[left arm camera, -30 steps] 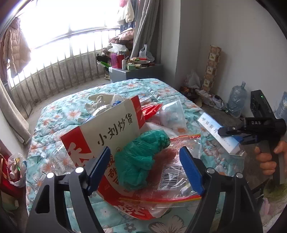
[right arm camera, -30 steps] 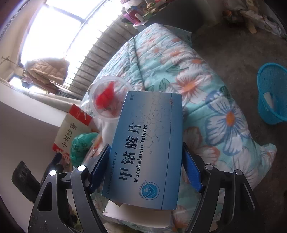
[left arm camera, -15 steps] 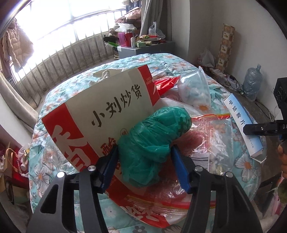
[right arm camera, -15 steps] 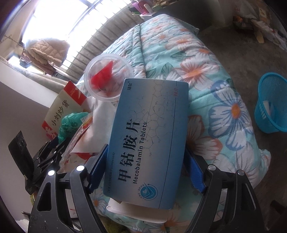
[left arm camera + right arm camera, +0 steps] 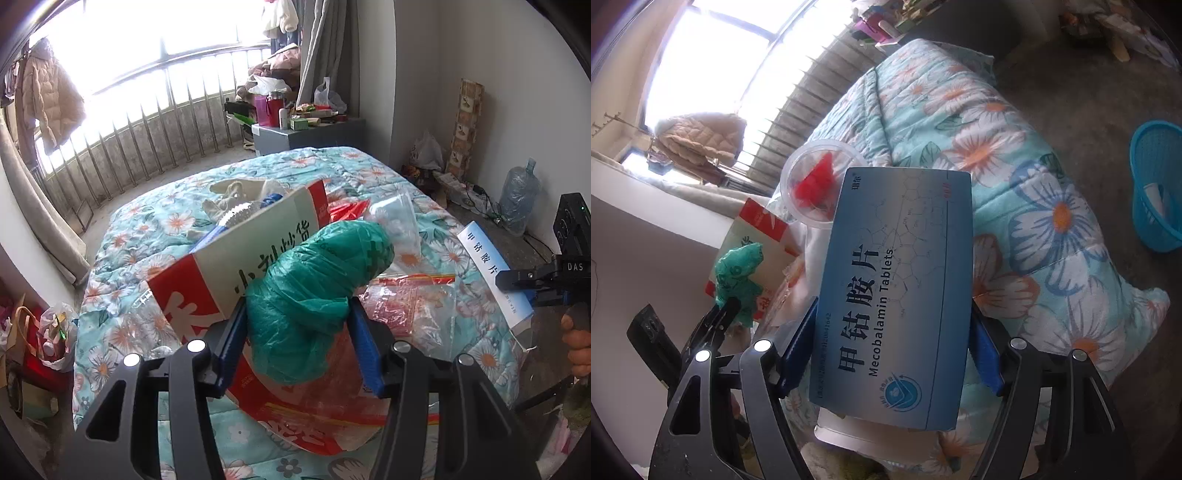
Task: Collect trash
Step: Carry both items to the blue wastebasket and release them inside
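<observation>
My left gripper is shut on a crumpled green plastic bag and holds it above the red-and-white paper bag on the floral bed. The green bag also shows in the right wrist view. My right gripper is shut on a blue Mecobalamin tablet box, held over the bed's edge. The box and right gripper show at the right in the left wrist view. A clear cup with red scraps lies on the bed beyond the box.
A clear zip bag and other wrappers lie on the floral quilt. A blue waste basket stands on the floor right of the bed. A grey cabinet, a water jug and floor clutter are around.
My left gripper closed on the green plastic bag and lifted it off the pile. My right gripper kept the box and shifted slightly.
</observation>
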`<action>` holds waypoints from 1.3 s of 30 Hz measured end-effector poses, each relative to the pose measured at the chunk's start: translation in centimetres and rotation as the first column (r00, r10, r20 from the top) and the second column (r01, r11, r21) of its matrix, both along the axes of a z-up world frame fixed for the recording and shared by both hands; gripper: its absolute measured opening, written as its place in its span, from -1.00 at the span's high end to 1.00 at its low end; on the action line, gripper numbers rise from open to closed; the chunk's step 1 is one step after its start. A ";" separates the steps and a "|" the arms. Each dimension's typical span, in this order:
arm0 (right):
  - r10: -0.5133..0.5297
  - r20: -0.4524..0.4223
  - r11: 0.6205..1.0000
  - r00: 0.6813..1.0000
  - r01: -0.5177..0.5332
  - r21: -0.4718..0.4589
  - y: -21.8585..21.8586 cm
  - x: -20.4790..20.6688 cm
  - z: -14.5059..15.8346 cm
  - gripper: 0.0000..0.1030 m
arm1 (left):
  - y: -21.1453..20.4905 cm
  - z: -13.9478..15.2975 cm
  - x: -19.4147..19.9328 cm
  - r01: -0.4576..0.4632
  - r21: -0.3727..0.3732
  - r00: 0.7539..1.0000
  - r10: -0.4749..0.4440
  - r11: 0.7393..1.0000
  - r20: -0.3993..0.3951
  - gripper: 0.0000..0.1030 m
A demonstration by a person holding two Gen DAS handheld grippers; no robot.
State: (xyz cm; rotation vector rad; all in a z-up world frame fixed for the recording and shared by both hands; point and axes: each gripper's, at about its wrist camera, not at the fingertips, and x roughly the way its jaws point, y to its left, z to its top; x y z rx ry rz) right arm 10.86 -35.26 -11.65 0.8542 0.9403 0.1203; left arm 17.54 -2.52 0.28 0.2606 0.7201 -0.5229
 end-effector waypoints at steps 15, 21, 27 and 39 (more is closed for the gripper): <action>-0.072 0.126 0.997 0.989 0.069 0.030 -0.9 -3.8 3.7 -0.34 | -1.9 7.5 -3.9 0.095 -0.215 0.995 -0.084 0.972 0.060 0.00; -0.162 0.173 0.987 0.972 0.156 0.046 -3.4 -7.3 4.7 -0.34 | -7.3 8.7 -4.6 0.202 -0.281 0.978 -0.209 0.938 0.004 0.00; -0.271 0.201 0.962 0.941 0.260 0.082 -6.9 -10.3 4.6 -0.34 | -14.9 9.2 -5.2 0.284 -0.321 0.946 -0.319 0.903 -0.061 0.00; -0.557 0.108 0.829 0.824 0.543 0.134 -16.1 -16.4 -0.6 -0.35 | -33.4 3.8 -4.3 0.374 -0.280 0.852 -0.447 0.884 -0.274 -0.01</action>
